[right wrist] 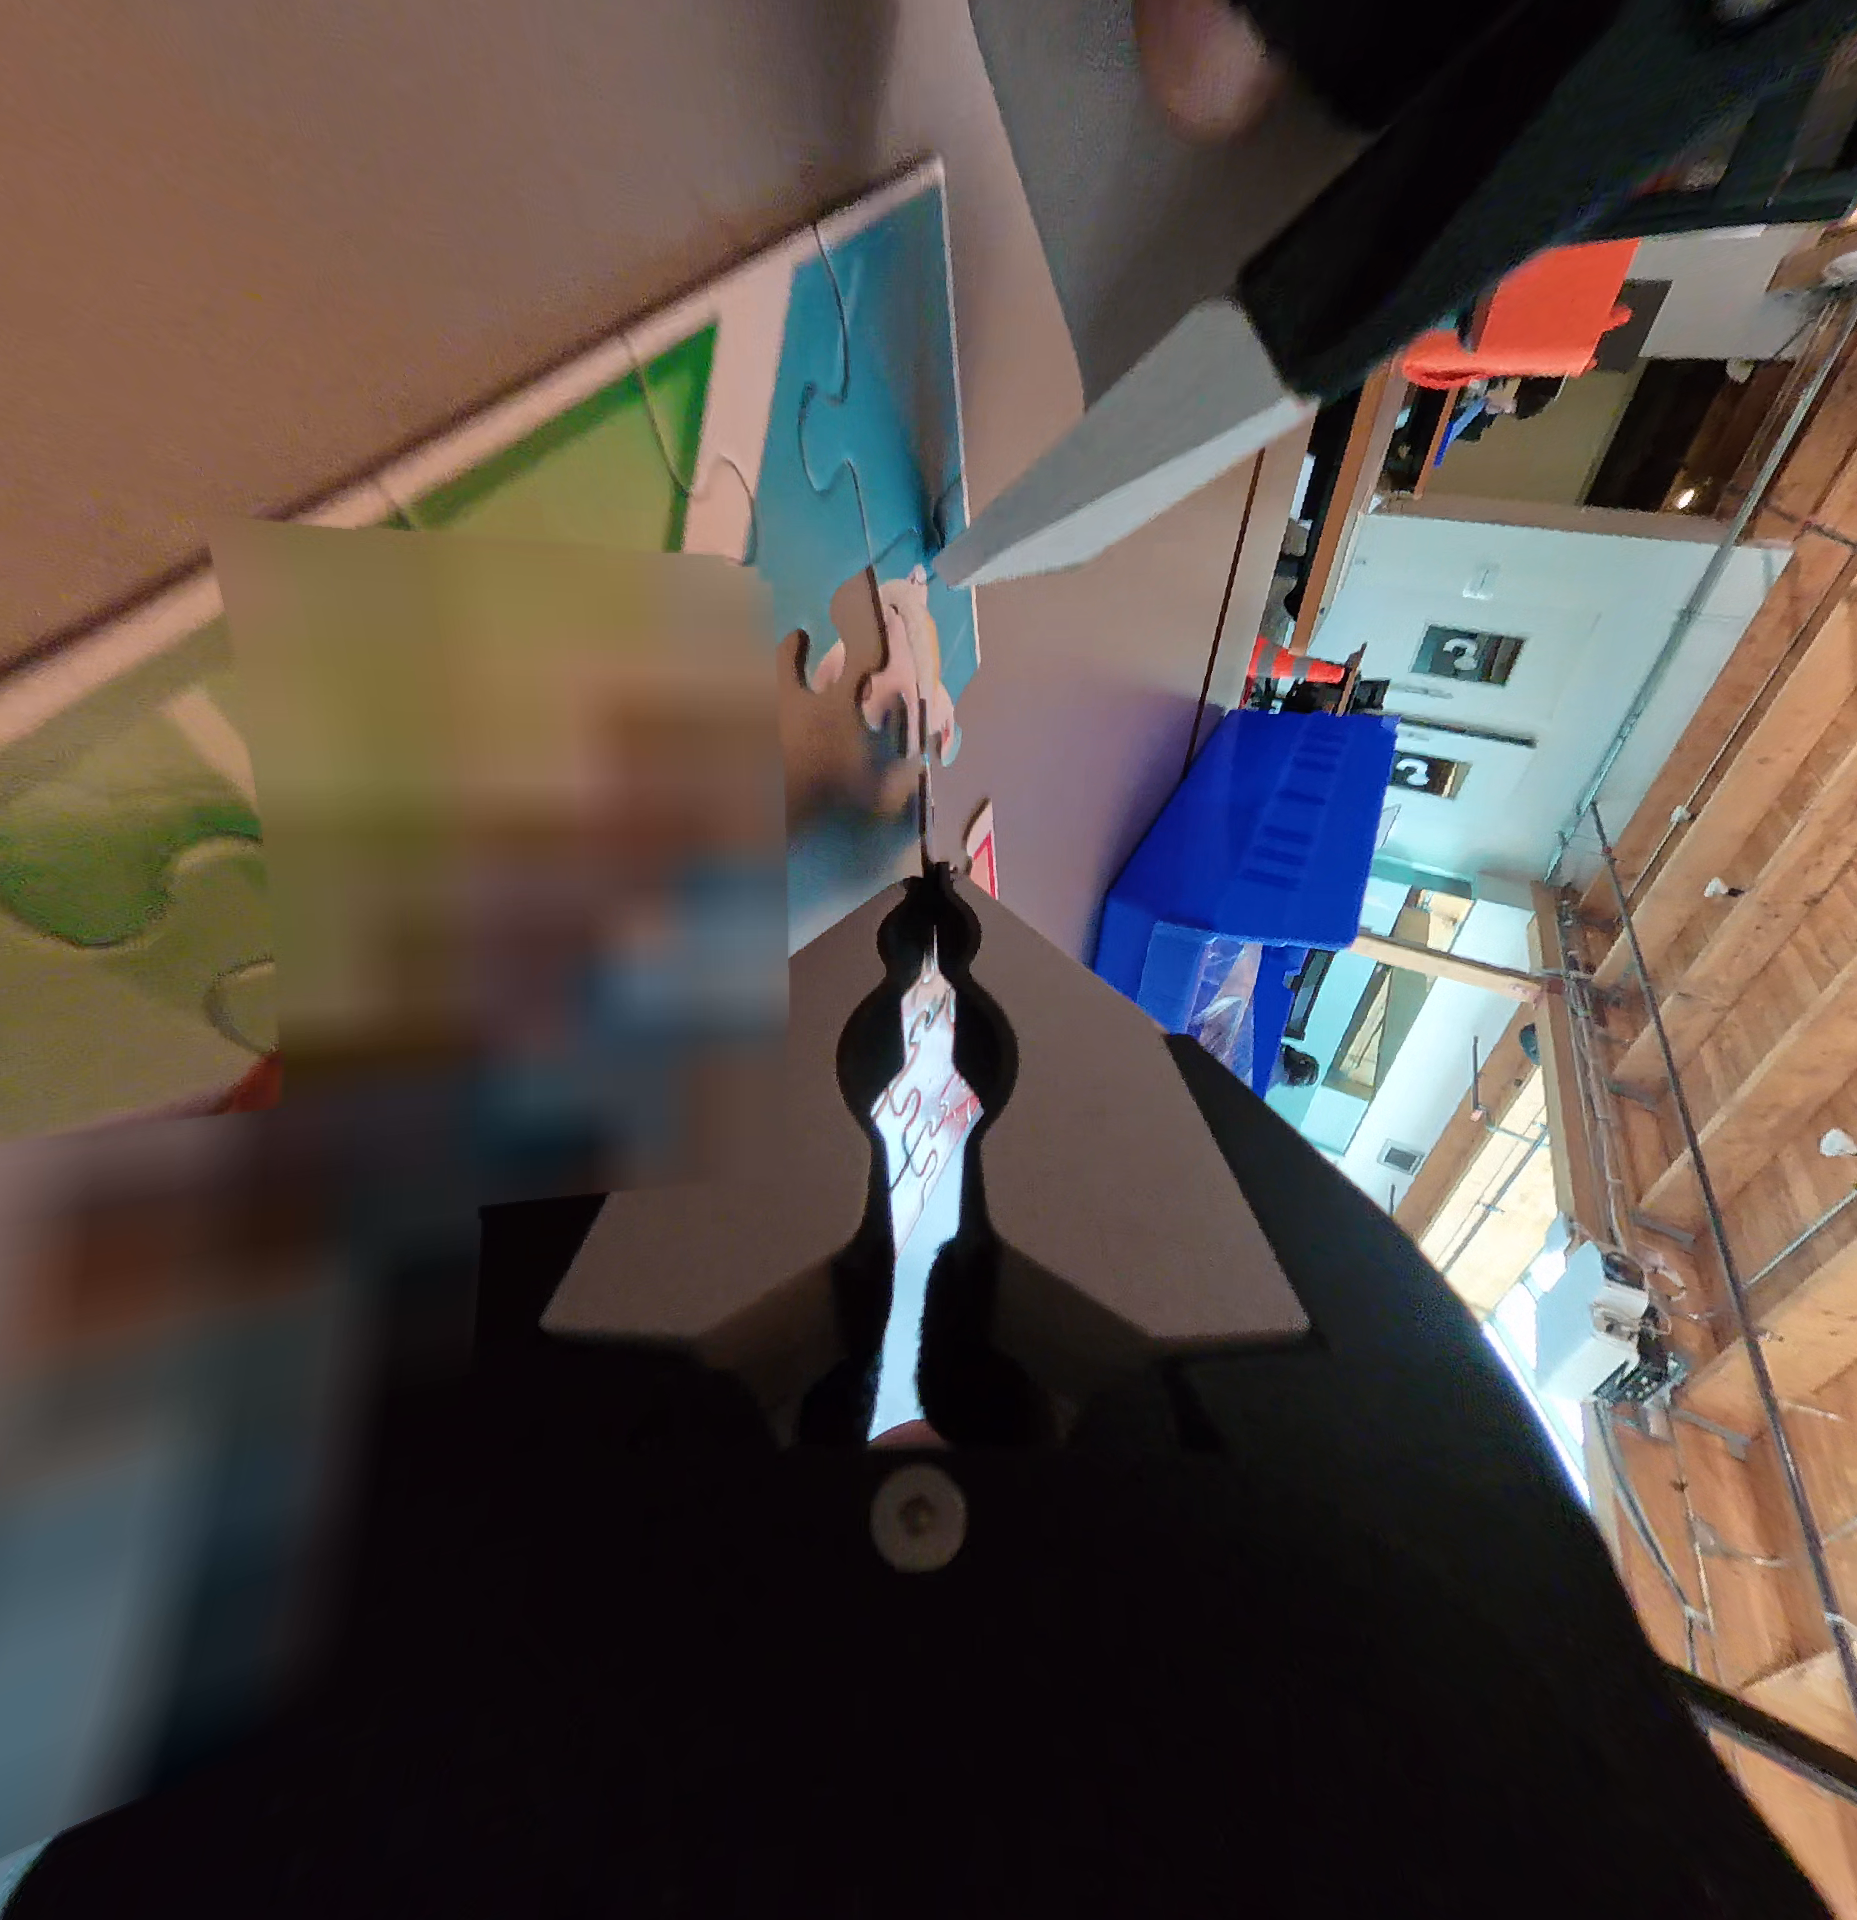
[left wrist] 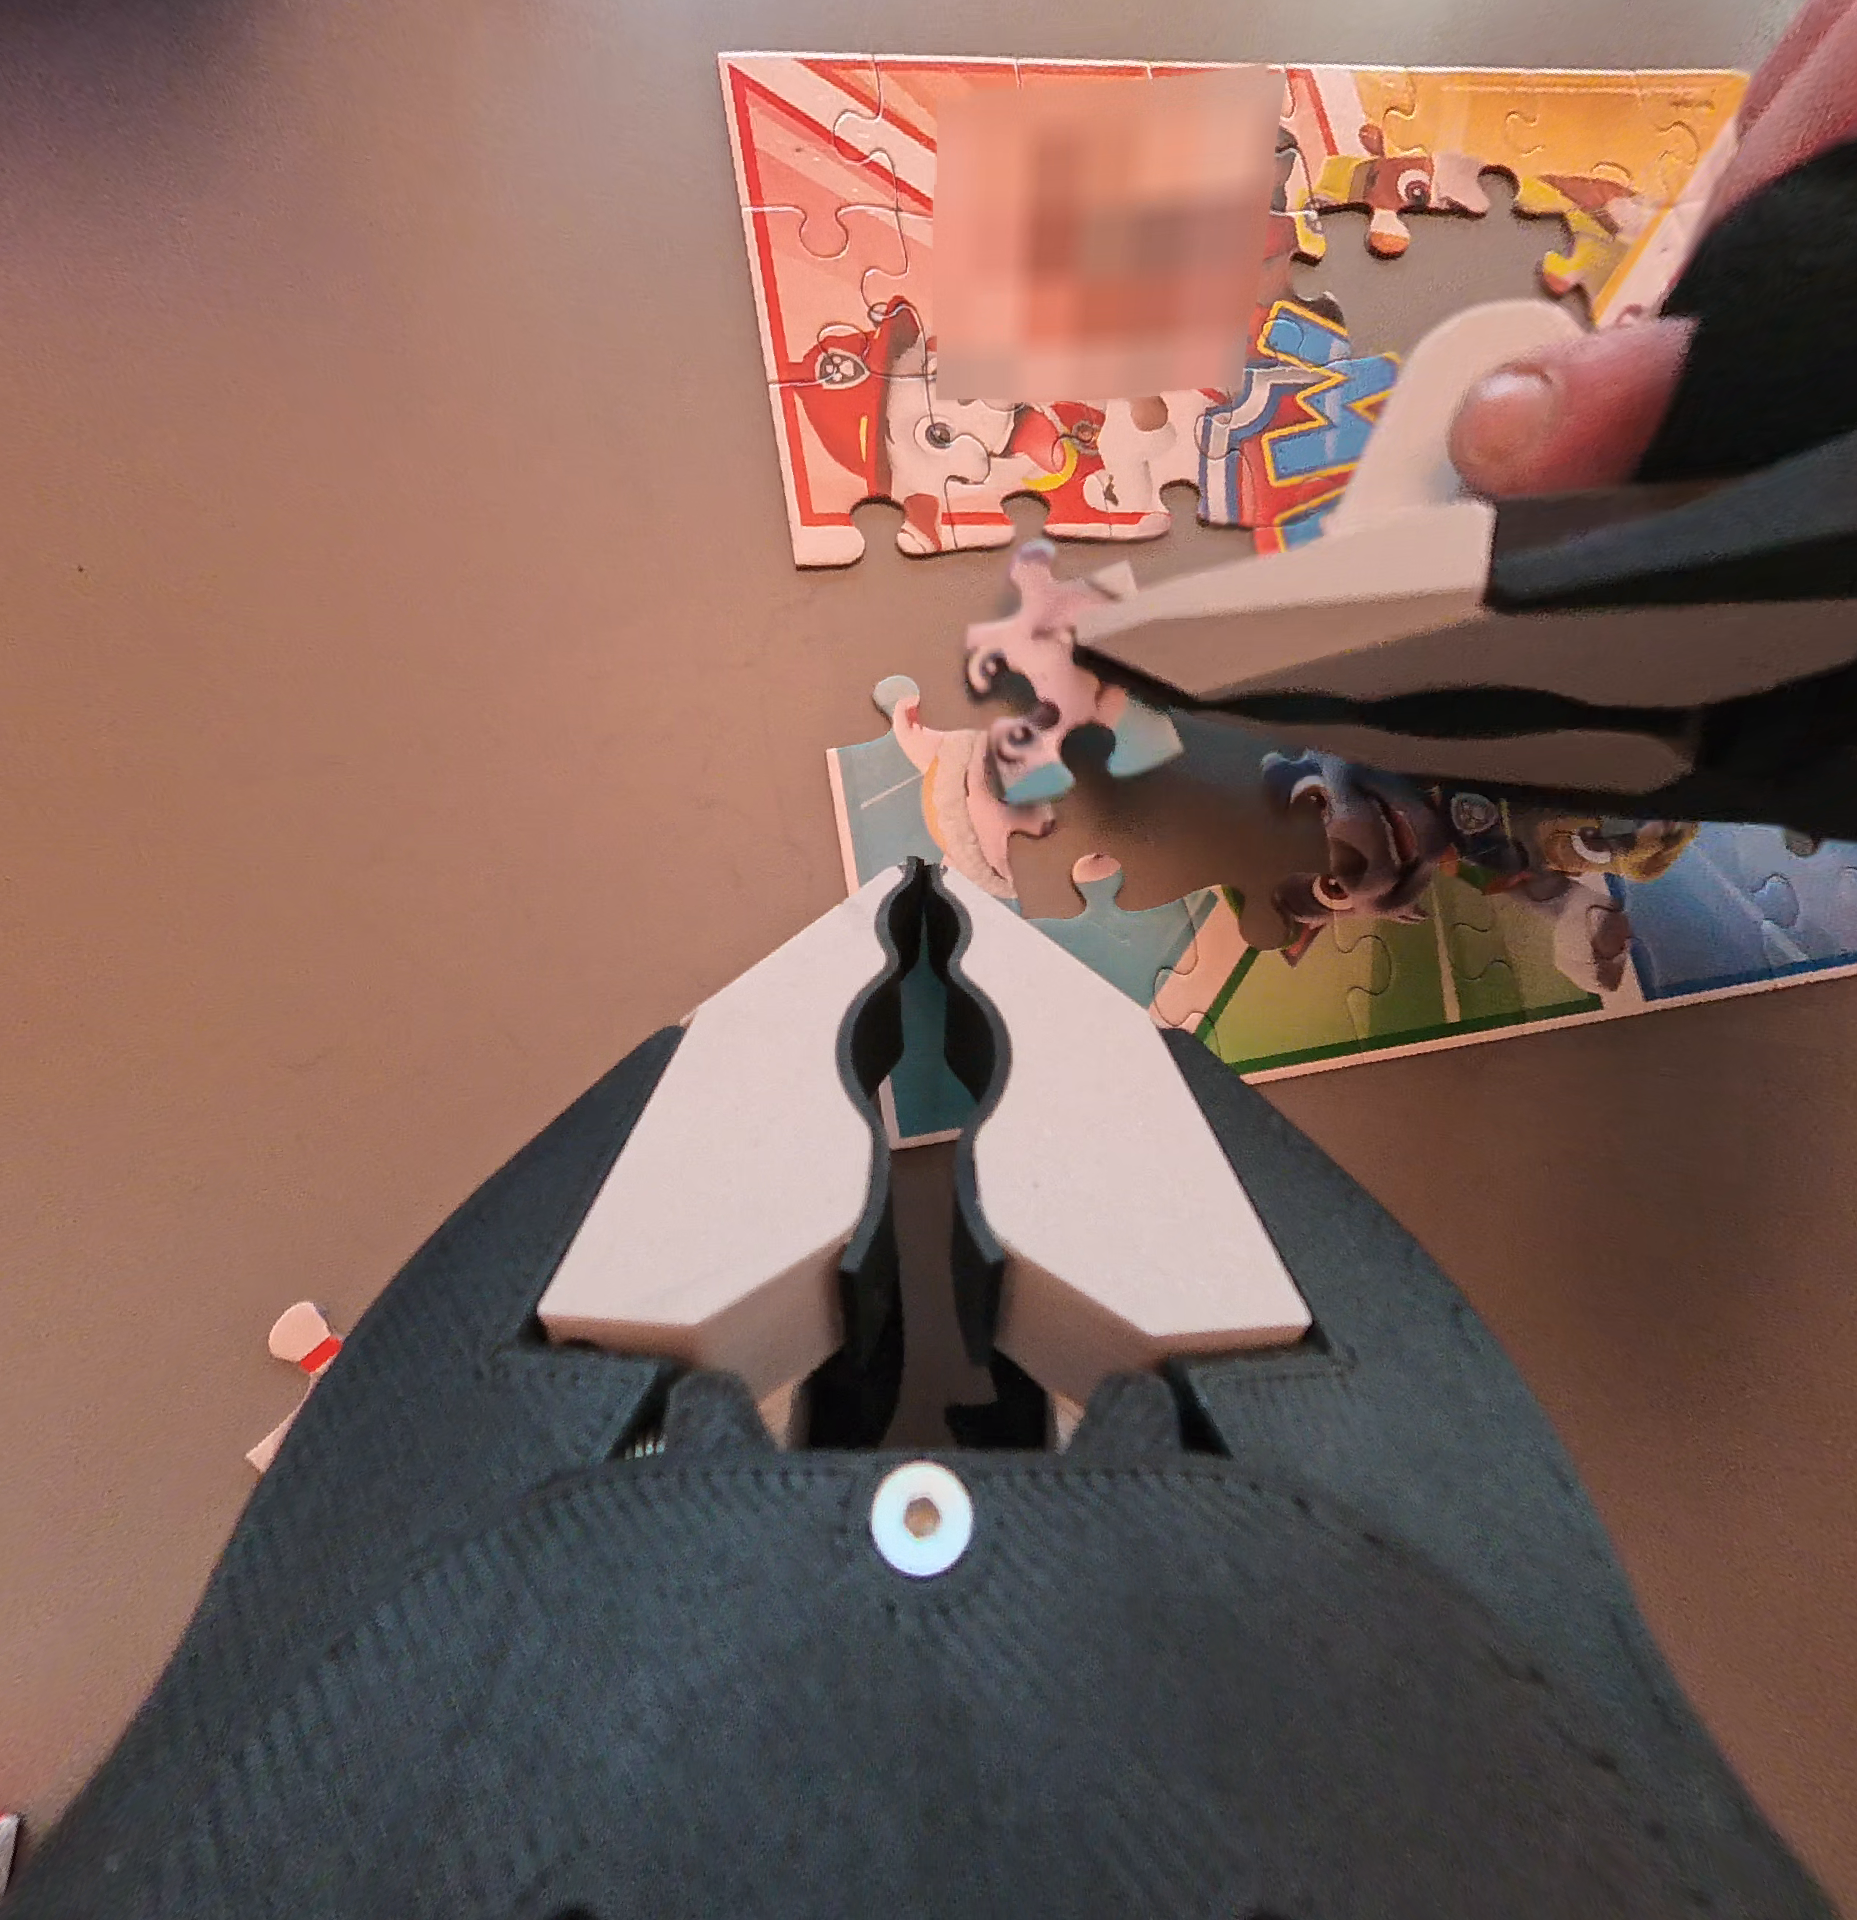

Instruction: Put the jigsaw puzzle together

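Brown table (left wrist: 332, 727), puzzle piece (left wrist: 1049, 696) pinched in rt gripper (left wrist: 1085, 649) tips

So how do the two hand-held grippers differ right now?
The right hand-held gripper is shut on a loose puzzle piece held in the air above the lower puzzle section; the left hand-held gripper is shut on nothing. The right one comes in sideways, while the left one points straight ahead toward that section's near corner. Both have pale fingers on black bodies.

We see two grippers, left (left wrist: 919, 873) and right (left wrist: 1085, 649); two joined puzzle sections, far (left wrist: 851, 312) and near (left wrist: 1423, 935); one held piece (left wrist: 1038, 675); one loose piece (left wrist: 306, 1351) beside left.
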`<state>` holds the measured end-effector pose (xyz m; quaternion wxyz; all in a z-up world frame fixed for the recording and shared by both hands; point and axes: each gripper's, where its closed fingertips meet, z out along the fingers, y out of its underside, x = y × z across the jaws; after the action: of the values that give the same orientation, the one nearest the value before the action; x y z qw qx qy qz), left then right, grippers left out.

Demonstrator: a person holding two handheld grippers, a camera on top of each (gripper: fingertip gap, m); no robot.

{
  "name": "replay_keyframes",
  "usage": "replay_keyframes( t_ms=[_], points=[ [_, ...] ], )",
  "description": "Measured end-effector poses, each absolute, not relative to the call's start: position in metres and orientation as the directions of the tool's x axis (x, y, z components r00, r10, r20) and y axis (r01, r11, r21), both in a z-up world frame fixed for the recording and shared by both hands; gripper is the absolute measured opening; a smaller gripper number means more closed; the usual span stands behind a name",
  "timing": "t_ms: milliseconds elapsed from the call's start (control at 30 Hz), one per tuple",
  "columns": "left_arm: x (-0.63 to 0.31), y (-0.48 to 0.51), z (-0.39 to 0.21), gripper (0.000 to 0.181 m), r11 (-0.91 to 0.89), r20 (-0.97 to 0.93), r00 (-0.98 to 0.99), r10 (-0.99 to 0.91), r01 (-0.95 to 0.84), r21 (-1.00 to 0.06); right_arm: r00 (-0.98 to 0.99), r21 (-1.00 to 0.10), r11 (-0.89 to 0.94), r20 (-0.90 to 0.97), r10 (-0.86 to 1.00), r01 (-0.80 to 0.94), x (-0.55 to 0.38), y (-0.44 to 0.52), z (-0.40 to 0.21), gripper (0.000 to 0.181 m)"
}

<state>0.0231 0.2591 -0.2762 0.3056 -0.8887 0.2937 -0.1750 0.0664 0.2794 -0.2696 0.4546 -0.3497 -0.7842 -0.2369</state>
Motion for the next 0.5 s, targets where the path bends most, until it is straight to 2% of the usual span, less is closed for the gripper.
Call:
replay_keyframes(
  t_ms=[200,400,500],
  points=[
    [0.023,0.259,-0.276,0.000,-0.641,0.131,0.767,-0.628,-0.415,-0.645,-0.382,0.070,0.662,0.860,0.340,0.747,0.061,0.258,-0.272,0.000],
    [0.023,0.258,-0.276,0.001,-0.642,0.133,0.765,-0.630,-0.418,-0.642,-0.439,0.158,0.607,0.829,0.347,0.779,0.060,0.256,-0.273,0.000],
    [0.024,0.257,-0.276,0.007,-0.642,0.140,0.759,-0.636,-0.420,-0.641,-0.467,0.194,0.598,0.815,0.342,0.777,0.059,0.256,-0.274,0.000]
  ],
)
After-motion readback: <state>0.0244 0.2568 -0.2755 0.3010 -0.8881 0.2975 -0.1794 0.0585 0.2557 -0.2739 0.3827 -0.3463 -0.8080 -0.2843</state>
